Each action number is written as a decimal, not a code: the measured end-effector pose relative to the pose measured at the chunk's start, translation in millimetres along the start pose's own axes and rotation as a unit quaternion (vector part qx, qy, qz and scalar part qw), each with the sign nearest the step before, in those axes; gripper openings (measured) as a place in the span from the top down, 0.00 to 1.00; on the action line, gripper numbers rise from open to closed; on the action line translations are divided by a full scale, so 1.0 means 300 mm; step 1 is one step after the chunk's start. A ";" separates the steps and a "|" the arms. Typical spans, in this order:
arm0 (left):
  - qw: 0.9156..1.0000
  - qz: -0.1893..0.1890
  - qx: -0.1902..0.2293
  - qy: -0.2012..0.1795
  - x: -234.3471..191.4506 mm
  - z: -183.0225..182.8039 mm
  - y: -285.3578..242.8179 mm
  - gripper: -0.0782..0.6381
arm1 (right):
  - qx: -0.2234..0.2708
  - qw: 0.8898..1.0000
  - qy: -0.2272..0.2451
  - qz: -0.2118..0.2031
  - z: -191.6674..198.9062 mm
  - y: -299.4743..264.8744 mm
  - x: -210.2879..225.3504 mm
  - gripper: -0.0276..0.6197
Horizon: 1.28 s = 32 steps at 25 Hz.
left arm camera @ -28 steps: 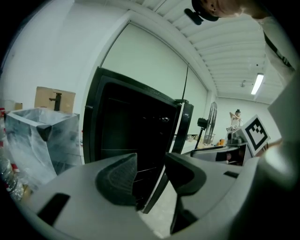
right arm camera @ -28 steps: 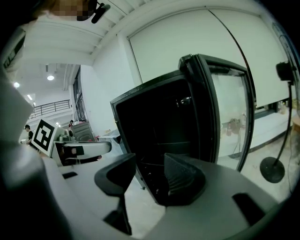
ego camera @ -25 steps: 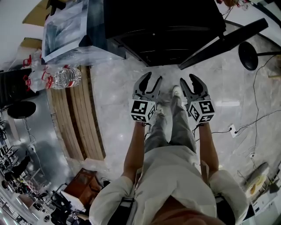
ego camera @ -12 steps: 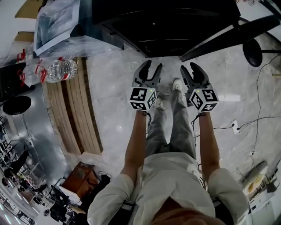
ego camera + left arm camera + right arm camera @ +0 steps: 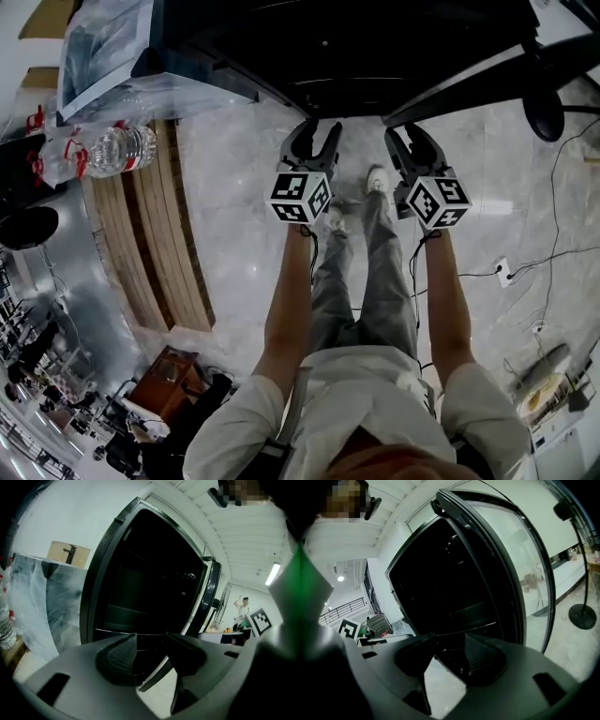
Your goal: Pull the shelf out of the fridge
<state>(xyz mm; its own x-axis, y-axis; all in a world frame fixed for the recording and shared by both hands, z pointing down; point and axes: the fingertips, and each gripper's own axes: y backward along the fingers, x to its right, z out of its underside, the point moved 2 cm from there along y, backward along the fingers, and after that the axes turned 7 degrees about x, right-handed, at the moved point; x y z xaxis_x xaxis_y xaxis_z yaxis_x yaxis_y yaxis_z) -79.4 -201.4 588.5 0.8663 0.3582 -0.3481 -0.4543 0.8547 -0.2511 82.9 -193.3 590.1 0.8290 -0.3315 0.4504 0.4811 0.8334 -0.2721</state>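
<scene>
The inside of the tall black fridge (image 5: 375, 47) is very dark, so the thin flat shelf (image 5: 112, 630) in it shows only as a pale line (its far end is lost in the dark). The left gripper (image 5: 312, 133) and the right gripper (image 5: 413, 137) hang just in front of the fridge. Both have their jaws partly apart, holding and touching nothing.

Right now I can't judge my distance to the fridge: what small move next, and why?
Probably ease both grippers forward to the front edge of the shelf, inside the open fridge: left gripper and right gripper are open, empty and just short of it.
</scene>
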 end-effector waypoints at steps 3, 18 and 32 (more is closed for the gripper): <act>1.000 0.001 -0.002 0.006 -0.013 0.028 -0.040 0.61 | 0.000 1.000 -0.001 -0.001 0.015 -0.035 0.034 0.66; 0.998 -0.009 0.002 0.061 -0.094 0.094 -0.183 0.56 | 0.014 0.998 -0.056 -0.002 0.057 -0.206 0.104 0.63; 0.990 -0.007 0.018 0.136 -0.163 0.111 -0.286 0.49 | 0.039 0.991 -0.127 -0.007 0.055 -0.333 0.179 0.51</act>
<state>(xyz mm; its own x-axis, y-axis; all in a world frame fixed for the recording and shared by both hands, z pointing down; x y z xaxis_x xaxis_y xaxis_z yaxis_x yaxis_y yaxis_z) -75.9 -279.8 657.2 0.7820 0.2357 -0.5770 -0.4306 0.8736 -0.2267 74.6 -287.0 655.3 0.7198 -0.2291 0.6553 0.4596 0.8647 -0.2025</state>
